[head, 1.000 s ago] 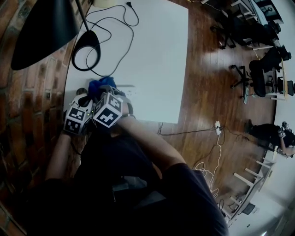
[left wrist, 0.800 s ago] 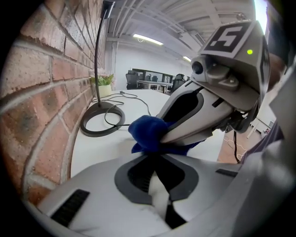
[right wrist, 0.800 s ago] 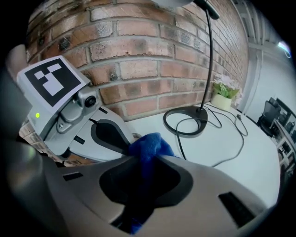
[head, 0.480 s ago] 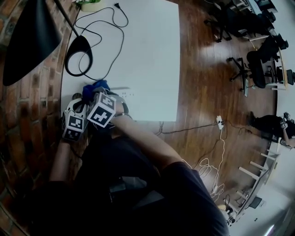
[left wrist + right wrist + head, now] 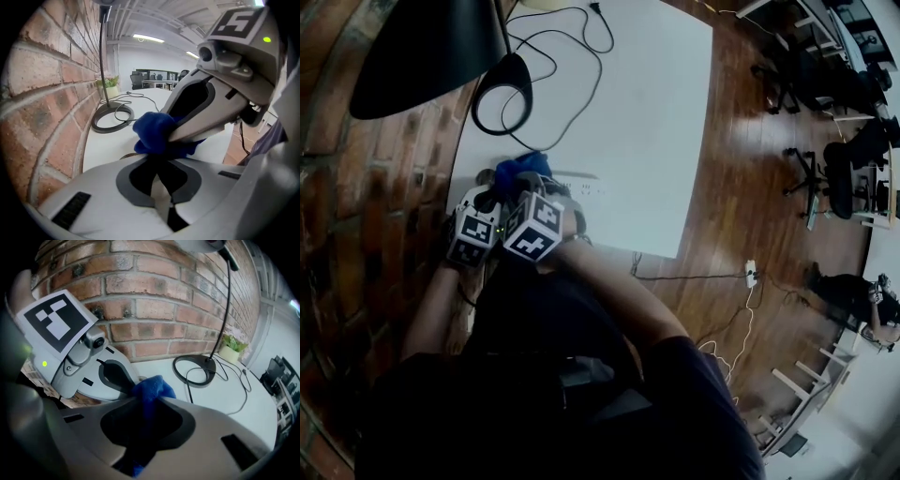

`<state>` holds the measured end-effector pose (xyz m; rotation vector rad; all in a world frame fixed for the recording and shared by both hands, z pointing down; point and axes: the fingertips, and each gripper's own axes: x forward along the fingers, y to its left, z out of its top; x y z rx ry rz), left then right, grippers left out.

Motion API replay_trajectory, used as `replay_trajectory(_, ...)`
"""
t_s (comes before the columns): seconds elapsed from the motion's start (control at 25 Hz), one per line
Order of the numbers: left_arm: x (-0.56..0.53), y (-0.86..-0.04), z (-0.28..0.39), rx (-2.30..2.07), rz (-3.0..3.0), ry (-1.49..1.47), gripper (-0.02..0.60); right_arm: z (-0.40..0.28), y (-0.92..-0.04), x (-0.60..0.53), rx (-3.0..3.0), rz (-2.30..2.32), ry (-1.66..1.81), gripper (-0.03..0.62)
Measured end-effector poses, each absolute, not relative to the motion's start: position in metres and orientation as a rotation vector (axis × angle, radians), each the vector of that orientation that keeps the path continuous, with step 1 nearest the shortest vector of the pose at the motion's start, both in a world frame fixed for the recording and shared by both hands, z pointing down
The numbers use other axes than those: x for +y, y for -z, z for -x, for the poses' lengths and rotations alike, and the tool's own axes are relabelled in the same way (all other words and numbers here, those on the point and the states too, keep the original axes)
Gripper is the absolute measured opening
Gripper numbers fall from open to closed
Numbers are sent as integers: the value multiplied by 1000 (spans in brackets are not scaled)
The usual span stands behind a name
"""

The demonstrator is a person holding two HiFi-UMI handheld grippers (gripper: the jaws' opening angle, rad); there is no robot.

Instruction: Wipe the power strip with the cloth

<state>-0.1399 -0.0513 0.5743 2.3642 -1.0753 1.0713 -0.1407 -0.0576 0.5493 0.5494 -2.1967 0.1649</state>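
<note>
Both pairs of tongs pinch the bunched blue cloth (image 5: 154, 133): the left gripper (image 5: 157, 158) nearly shut, the right gripper (image 5: 140, 401) slightly wider. The white plastic power strip (image 5: 584, 187) lies just beside them on the white table (image 5: 656, 141), mostly hidden.

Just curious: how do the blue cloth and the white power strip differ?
The cloth is blue and bunched up; the power strip is white and flat. The cloth is pinched in the right gripper's jaws; the power strip lies on the table. Both are near the brick wall.
</note>
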Motion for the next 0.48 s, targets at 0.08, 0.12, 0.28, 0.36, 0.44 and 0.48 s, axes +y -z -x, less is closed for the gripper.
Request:
replay_trajectory(0.08,-52,-575,140,-1068,-2364,-1060,6,149,-554,-54,-2189,-537,-145,49)
replay_trajectory(0.12,-52,-575,140,-1061,-2364,-1057,6,151,-554,-54,-2195,-535,-164,49)
replay_trajectory(0.28,-51,-578,142,-1037,-2362,-1075,9,149,-550,-57,-2239,-549,-271,51)
replay_trajectory(0.36,-50,-578,142,-1023,-2360,-1083,10,147,-550,-60,-2235,-572,-329,54)
replay_trajectory(0.44,-50,-578,142,-994,-2361,-1090,11,144,-551,-62,-2220,-592,-408,57)
replay_trajectory(0.48,-49,-579,141,-970,-2367,-1102,11,142,-550,-63,-2216,-598,-436,60)
